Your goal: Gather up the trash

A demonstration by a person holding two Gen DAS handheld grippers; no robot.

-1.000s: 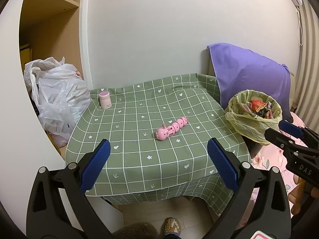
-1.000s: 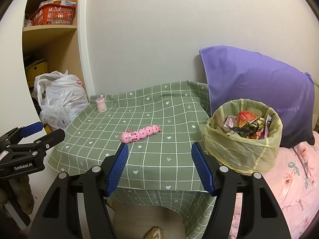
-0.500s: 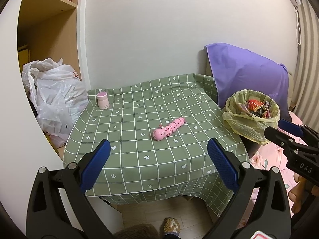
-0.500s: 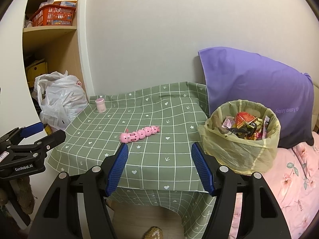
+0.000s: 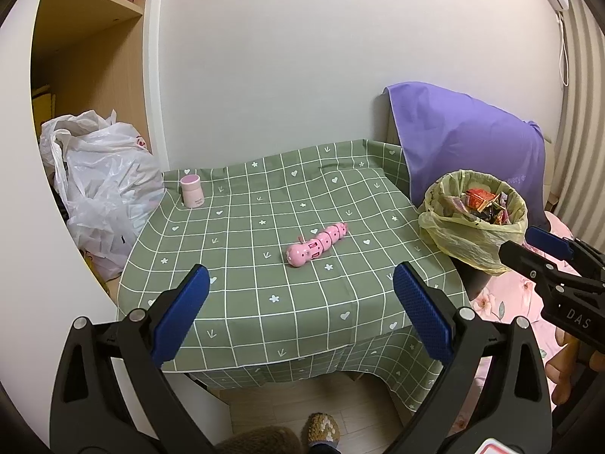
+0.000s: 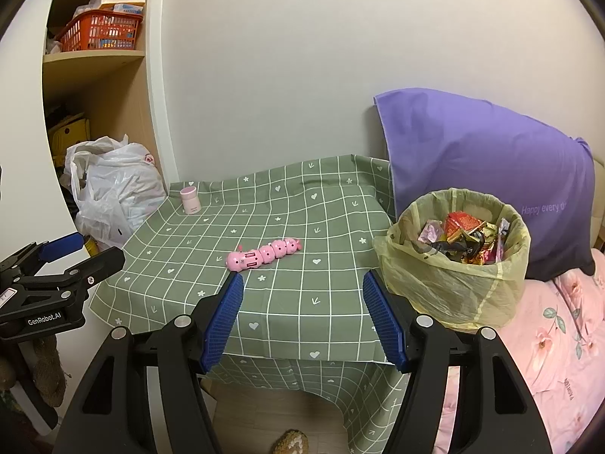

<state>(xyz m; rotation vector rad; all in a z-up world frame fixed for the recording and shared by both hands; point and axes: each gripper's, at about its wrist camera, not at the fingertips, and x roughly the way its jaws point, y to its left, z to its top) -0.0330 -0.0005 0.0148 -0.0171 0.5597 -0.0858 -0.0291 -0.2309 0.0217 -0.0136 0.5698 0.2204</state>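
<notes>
- My left gripper (image 5: 298,302) and right gripper (image 6: 302,314) both gape wide, holding and touching nothing.
- Only the right view shows the orange basket (image 6: 100,32) in full, at 11 o'clock.
- The trash bin (image 6: 453,261), stuffed with wrappers, sits at 3 o'clock beside the table (image 6: 310,302).
- The pink caterpillar toy (image 5: 317,244) lies mid-table, long axis toward 2 o'clock.

Bin (image 6: 453,295) base behind hand-held gripper (image 6: 302,321).

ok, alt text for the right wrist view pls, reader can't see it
The open right gripper points over a green checked tablecloth bearing a pink caterpillar toy and a small pink jar. A lined trash bin full of wrappers sits right, before a purple pillow; the left gripper shows at left.
</notes>
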